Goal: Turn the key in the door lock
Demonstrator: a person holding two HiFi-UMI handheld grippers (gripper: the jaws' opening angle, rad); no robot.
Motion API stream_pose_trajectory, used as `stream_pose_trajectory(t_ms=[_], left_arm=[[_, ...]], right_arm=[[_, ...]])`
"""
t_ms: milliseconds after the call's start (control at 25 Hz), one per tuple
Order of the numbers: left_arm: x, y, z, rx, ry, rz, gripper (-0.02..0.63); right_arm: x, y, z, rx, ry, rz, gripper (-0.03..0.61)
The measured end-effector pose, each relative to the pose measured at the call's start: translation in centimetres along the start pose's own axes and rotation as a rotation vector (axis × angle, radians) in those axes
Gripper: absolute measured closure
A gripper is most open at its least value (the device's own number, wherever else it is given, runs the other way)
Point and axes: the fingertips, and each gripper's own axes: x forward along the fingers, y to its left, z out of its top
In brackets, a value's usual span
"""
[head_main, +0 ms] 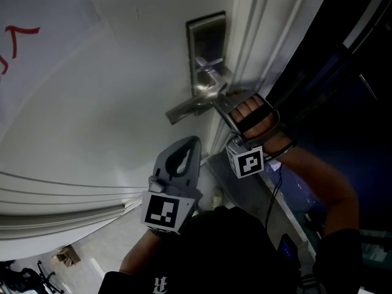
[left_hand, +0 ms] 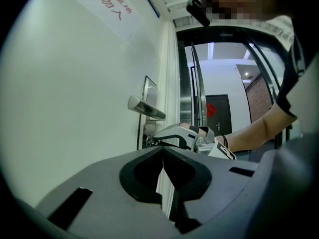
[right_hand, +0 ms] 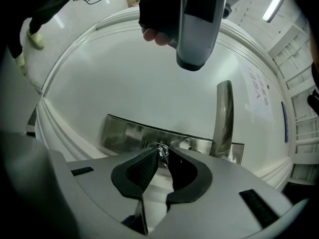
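A steel lock plate [head_main: 206, 41] with a lever handle [head_main: 191, 106] sits on the white door [head_main: 104, 97]. The key [right_hand: 162, 152] and its ring stick out of the plate [right_hand: 129, 133] beside the handle [right_hand: 224, 116]. My right gripper [right_hand: 160, 158] is shut on the key. In the head view my right gripper [head_main: 222, 100] reaches in just under the lever, and the key is hidden there. My left gripper [head_main: 188, 143] hangs lower, off the door, shut on nothing. The left gripper view shows its jaw tips [left_hand: 162, 156] meeting, with my right gripper [left_hand: 172, 136] at the lock beyond.
The door's edge and frame [head_main: 257, 35] run right of the plate. Past the frame are a dark opening and a glass partition [left_hand: 197, 98]. Red print marks the door's upper left [head_main: 18, 35]. My left gripper [right_hand: 197, 29] hangs over the right gripper view.
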Motion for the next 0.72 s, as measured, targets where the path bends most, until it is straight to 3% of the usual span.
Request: stream_pose_trajectory(t_ms=[280,560,720], left_arm=[[0.11,0.15,-0.12,0.001,0.001,0.0,0.606],[0.03,0.25,-0.13,-0.002,0.001,0.0,0.606],[-0.07,0.32,-0.2,-0.005,0.002,0.001,0.606]], right_arm=[[0.31,-0.02,0.16,-0.019,0.008,0.011,0.529],[0.31,-0.34,-0.07,0.141,0.032,0.045,0.538],[0.27,-0.4,-0.17,0.326,0.028,0.077,0.548]])
